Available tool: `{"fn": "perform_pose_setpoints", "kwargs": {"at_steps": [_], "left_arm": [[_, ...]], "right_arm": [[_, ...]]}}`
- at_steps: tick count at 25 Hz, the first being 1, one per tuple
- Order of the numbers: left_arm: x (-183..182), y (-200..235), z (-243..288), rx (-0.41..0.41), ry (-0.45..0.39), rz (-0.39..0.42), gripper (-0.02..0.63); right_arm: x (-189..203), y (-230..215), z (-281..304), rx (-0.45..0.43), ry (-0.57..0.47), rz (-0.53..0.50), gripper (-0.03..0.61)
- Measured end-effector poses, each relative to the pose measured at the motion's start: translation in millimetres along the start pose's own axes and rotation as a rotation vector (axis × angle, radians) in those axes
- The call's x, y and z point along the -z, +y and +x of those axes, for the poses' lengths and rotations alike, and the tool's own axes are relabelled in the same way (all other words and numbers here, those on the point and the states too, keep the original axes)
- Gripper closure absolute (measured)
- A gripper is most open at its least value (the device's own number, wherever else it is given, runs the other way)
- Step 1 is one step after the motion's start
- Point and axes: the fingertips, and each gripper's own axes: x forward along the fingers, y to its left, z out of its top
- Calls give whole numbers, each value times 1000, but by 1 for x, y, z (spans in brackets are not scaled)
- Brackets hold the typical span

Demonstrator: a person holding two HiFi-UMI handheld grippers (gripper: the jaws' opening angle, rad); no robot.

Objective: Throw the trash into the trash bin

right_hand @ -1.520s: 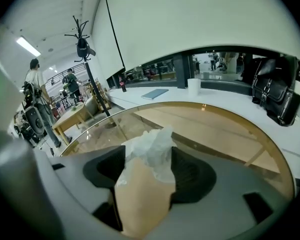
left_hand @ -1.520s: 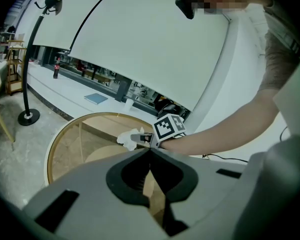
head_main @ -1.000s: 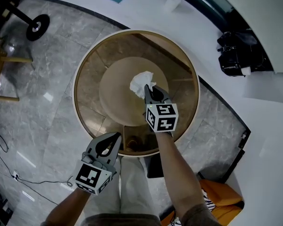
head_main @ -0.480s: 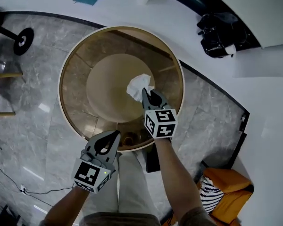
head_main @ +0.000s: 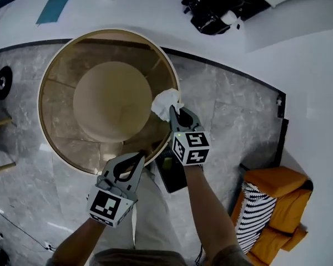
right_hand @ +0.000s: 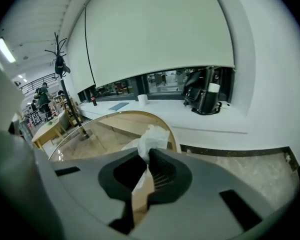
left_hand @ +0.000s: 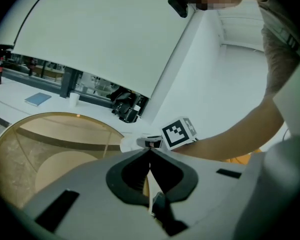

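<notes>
A crumpled white tissue [head_main: 165, 101] is pinched at its lower edge by my right gripper [head_main: 173, 111], which is shut on it. In the head view the tissue hangs over the right rim of the round glass table [head_main: 108, 31]. The right gripper view shows the tissue [right_hand: 151, 138] sticking up from the closed jaws of the right gripper [right_hand: 144, 159]. My left gripper [head_main: 140, 156] is lower left, near the table's front rim, shut with nothing in it. From the left gripper view its tips [left_hand: 150, 151] meet, with the tissue [left_hand: 126, 144] beyond. No trash bin can be made out.
A dark rectangular object [head_main: 171, 177] lies on the marble floor under my right hand. An orange chair with a striped cushion [head_main: 269, 206] stands at the lower right. A black bag [head_main: 211, 7], a blue book [head_main: 54, 7] and a cup [right_hand: 142, 98] sit on the white counter.
Both grippers have moved right relative to the table. The tissue, earlier over the table's middle, now hangs at its right rim. The right gripper's hold on it is unchanged.
</notes>
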Motion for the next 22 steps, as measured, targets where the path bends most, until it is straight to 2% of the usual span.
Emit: {"fn": "perform_pose_setpoints", "kwargs": {"at_steps": [6, 11, 16, 22], "left_arm": [[1, -59, 42, 136, 50, 69, 595], [4, -97, 66, 190, 79, 83, 595], [13, -124, 81, 220, 105, 116, 595], [28, -135, 88, 233, 134, 149, 595]], "right_arm": [[25, -71, -55, 120, -24, 86, 549], [50, -115, -96, 195, -37, 155, 549], [78, -135, -122, 227, -38, 202, 549], [132, -133, -135, 235, 7, 254, 549]]}}
